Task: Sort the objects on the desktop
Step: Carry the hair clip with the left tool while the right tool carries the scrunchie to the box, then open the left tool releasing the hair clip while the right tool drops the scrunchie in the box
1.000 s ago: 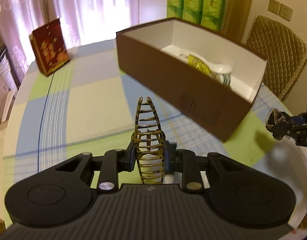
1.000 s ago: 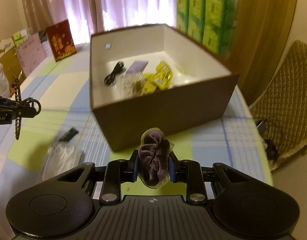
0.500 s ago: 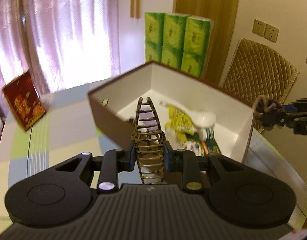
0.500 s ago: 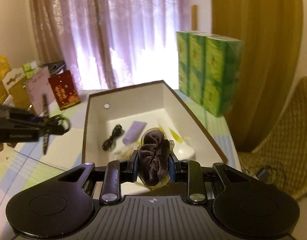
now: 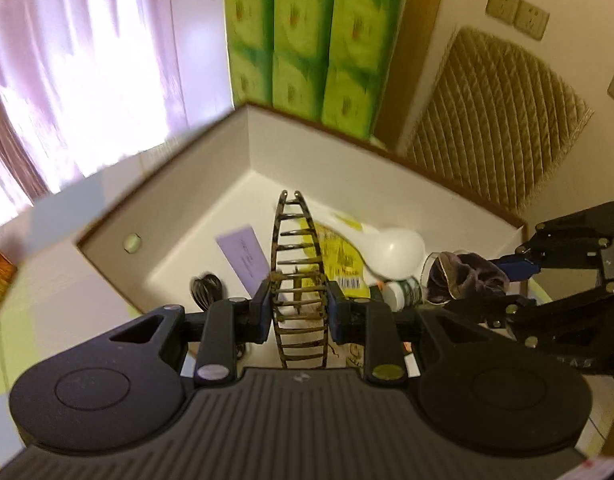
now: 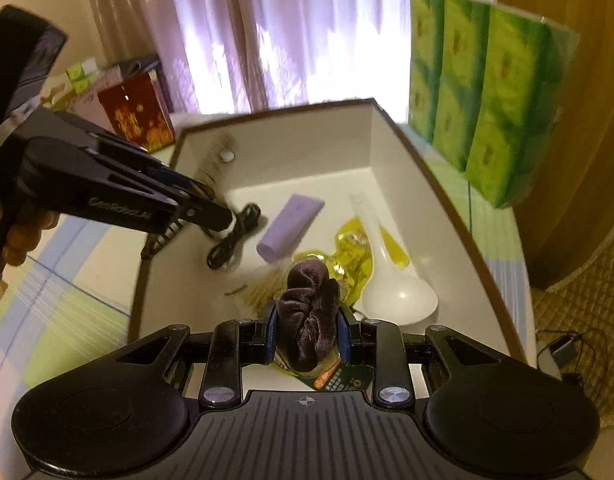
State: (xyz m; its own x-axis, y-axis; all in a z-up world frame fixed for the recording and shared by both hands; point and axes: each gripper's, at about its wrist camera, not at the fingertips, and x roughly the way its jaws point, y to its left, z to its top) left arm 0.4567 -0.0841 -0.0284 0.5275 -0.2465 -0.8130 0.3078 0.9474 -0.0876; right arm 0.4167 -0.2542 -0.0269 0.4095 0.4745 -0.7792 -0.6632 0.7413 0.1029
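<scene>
Your left gripper (image 5: pixel 299 308) is pinching the tortoiseshell hair clip (image 5: pixel 297 264), and the right gripper (image 6: pixel 307 332) is clamped on the dark velvet scrunchie (image 6: pixel 307 316). Both hang over the open box (image 6: pixel 391 152). I'd drop lower before letting go, and aim for bare floor away from the white spoon (image 6: pixel 391 284).

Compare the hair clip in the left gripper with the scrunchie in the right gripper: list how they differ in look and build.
The hair clip is a rigid, open frame of thin rungs in mottled brown and yellow; the scrunchie is a soft, bunched lump of dark purple-brown velvet.
The hair clip is long and narrow, reaching well past the left gripper; the scrunchie is short and rounded, bulging between the fingers of the right gripper.
Both are clamped and held above the open box.
</scene>
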